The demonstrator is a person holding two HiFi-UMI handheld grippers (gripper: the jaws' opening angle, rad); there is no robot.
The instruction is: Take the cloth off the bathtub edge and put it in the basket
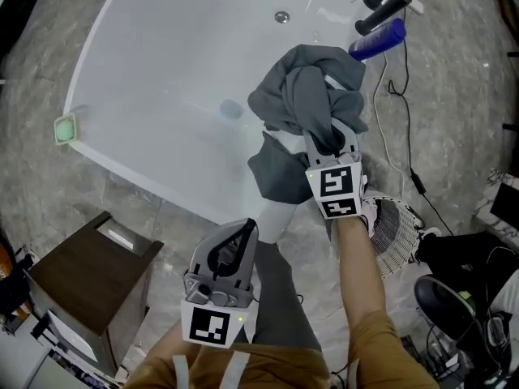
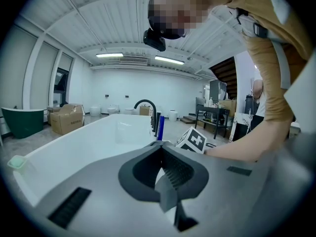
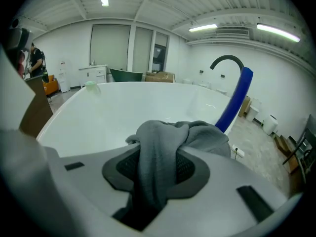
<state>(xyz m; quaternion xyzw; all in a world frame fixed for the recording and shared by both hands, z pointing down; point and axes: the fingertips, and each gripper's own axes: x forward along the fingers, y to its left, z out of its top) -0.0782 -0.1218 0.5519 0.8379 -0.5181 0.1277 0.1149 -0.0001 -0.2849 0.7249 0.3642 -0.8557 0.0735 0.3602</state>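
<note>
Right, the right hand-held gripper [image 3: 155, 171] is clamped on the cloth [image 3: 165, 147]: in its own view a thick grey fold runs straight down between the two pads, which stand narrow and press on it from both sides. In the head view the cloth is a dark grey bunch on the near rim of the tub [image 1: 154, 173], close to the faucet end. Most of it is piled above the gripper tips over the basin, and one flap hangs lower across the rim just left of the gripper. The gripper points down and away from the person into the bunch, and its marker cube faces the camera. The left hand-held gripper [image 2: 165, 174] is empty, its jaws together, with only a sliver of white showing past the pads. In the head view it sits low and near the person's body, well apart from the cloth, with its tips aimed at the tub's outer wall. The basket [image 1: 396, 235] is white wire and stands on the floor [image 1: 454, 120] to the right of the right forearm, outside the tub and just beside the wrist; I cannot tell whether anything is in it. A blue bottle [image 1: 379, 39] lies by the black faucet [image 1: 388, 6] at the far right corner of the tub. The drain [image 1: 281, 16] is at the far end of the basin. A small green square [image 1: 65, 128] sits on the left rim. A dark brown cabinet [image 1: 85, 282] stands on the floor at lower left, beside the tub. A black cable [image 1: 405, 136] runs across the floor on the right.
</note>
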